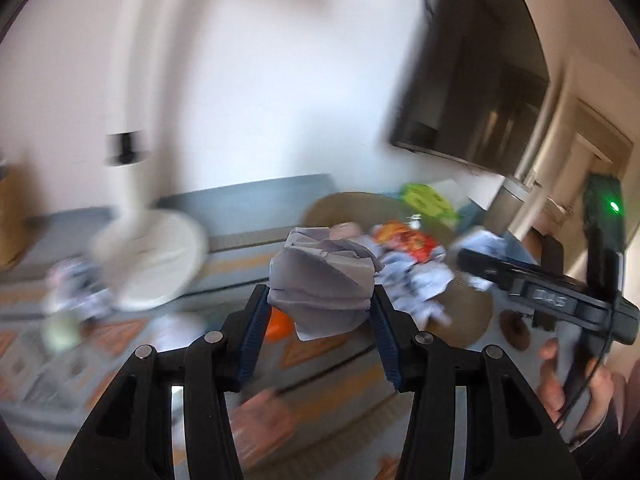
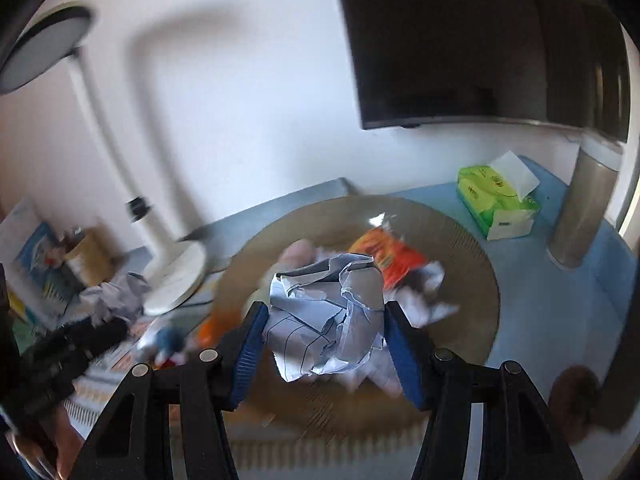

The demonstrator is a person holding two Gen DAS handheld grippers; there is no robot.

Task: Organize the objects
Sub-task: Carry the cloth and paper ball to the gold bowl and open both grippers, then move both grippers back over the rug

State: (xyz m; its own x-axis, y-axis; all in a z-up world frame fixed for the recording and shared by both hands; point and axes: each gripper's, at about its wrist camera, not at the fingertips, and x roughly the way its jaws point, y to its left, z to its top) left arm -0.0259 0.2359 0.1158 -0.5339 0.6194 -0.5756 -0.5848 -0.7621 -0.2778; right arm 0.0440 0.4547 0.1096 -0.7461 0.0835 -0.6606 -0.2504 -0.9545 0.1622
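My left gripper (image 1: 320, 300) is shut on a crumpled grey-white paper ball (image 1: 322, 280), held up in the air. My right gripper (image 2: 324, 312) is shut on a crumpled lined paper ball (image 2: 328, 312), held above a round tan basket (image 2: 472, 292). The basket holds more crumpled paper (image 2: 424, 300) and an orange snack packet (image 2: 388, 256). In the left wrist view the basket (image 1: 464, 308), paper (image 1: 416, 280) and snack packet (image 1: 408, 244) lie beyond my fingers, and the right gripper's body (image 1: 560, 296) shows at right in a hand.
A white desk lamp's base (image 2: 176, 276) stands left of the basket, with another paper ball (image 2: 116, 296) beside it. A green tissue pack (image 2: 496, 200) and a metal cylinder (image 2: 580, 216) stand at back right under a wall-mounted dark screen (image 2: 460, 40). A patterned mat (image 1: 120, 332) covers the table.
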